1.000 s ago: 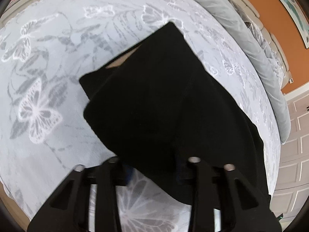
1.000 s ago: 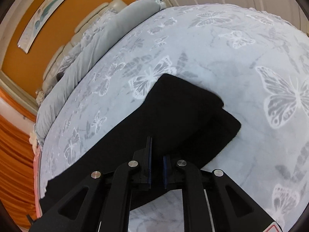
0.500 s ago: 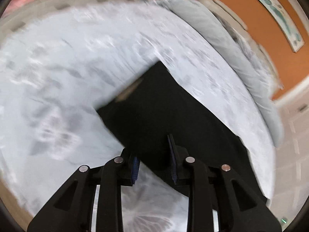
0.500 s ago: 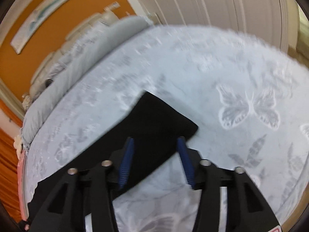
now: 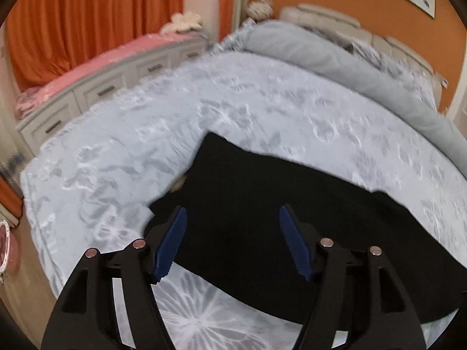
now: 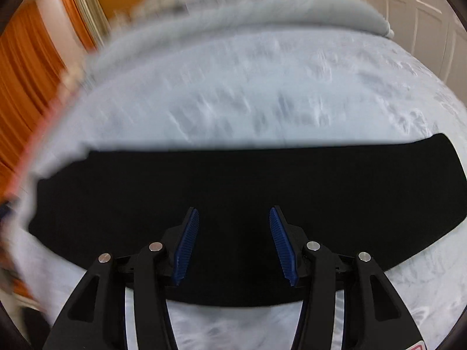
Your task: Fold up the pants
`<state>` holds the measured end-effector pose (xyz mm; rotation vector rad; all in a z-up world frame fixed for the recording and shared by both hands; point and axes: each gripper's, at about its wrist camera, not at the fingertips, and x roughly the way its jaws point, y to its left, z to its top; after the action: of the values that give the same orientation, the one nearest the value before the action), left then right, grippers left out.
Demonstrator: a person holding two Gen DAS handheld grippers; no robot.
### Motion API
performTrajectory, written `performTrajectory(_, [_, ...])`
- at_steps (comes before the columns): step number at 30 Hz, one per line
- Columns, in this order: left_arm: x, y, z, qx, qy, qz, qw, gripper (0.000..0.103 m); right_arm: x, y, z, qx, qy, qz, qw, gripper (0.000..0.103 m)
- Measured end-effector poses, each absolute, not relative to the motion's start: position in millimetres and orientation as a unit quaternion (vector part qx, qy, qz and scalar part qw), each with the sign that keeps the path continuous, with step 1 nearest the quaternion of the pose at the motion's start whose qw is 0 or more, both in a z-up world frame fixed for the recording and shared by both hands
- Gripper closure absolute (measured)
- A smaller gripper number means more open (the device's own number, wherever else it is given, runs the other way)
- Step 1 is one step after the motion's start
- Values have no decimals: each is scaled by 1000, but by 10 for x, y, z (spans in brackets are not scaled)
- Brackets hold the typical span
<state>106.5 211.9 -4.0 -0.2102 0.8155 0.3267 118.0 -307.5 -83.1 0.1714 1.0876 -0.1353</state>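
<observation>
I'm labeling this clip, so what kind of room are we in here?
Most likely a bedroom. The black pants lie on a bed with a butterfly-print bedspread, a padded headboard stands against the orange wall, and orange curtains hang beside a white drawer unit.

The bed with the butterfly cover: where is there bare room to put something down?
The pale butterfly-print bedspread is bare between the black folded pants and the grey rolled duvet, and on the near strip below the pants. The middle is taken by the pants, with both open grippers above them.
</observation>
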Motion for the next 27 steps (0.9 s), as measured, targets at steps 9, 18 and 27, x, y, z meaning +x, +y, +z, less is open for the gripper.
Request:
performTrajectory(9, [1025,1947,-26,-92,384,117,911,14,587,-4184,-180,163,384,-171,893,38])
performTrajectory(18, [1133,1108,-157,-10,395,78,915,9,144,-5577,-624,283,379,-301,828,38])
performTrajectory(27, [1254,466,-310,22,399,46,916,9,201,-5658,-861,284,399,-277,827,74])
